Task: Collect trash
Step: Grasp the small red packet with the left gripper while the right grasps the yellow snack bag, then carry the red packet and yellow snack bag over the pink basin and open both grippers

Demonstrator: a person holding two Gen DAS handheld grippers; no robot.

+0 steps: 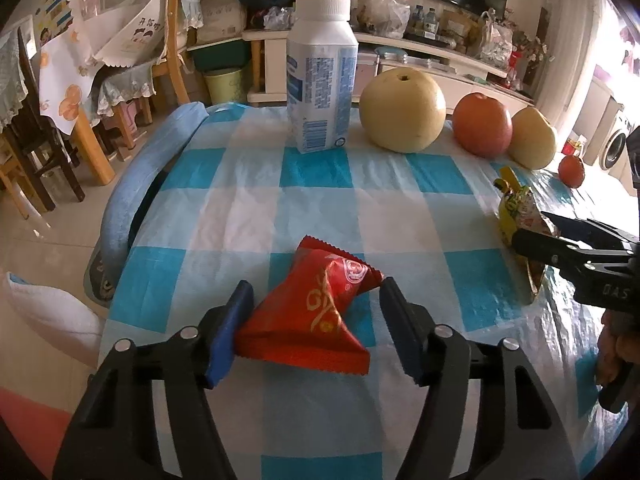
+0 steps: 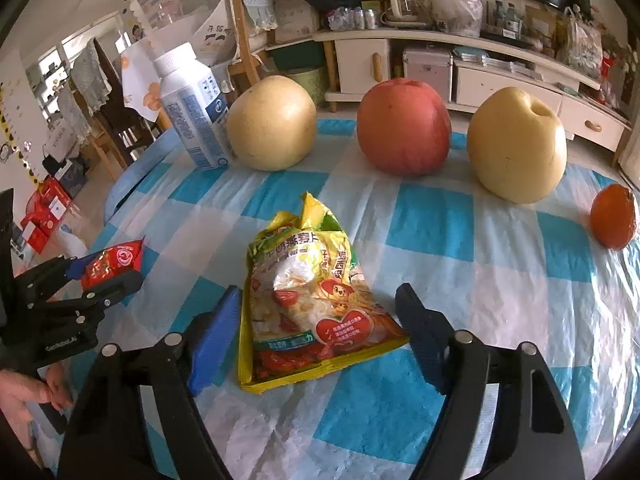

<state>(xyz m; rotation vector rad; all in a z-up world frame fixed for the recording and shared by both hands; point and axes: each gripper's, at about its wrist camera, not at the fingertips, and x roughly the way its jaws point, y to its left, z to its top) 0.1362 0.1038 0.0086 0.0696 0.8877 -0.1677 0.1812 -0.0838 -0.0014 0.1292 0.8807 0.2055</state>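
A red wrapper [image 1: 316,312] and yellow packet [image 2: 308,300] are straddled, ungripped, by the open left claw [image 1: 316,320] and right claw [image 2: 320,328]; nothing collected from the tabletop [image 1: 360,208] yet.

Red wrapper [image 1: 316,312] and yellow packet [image 2: 308,304] on a blue-and-white checked tablecloth [image 1: 400,216].

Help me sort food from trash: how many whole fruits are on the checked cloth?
4, in a row at the far side: a yellow pear beside the milk bottle, a red apple, a second yellow pear, and a small orange fruit at the right edge. None looks hidden.
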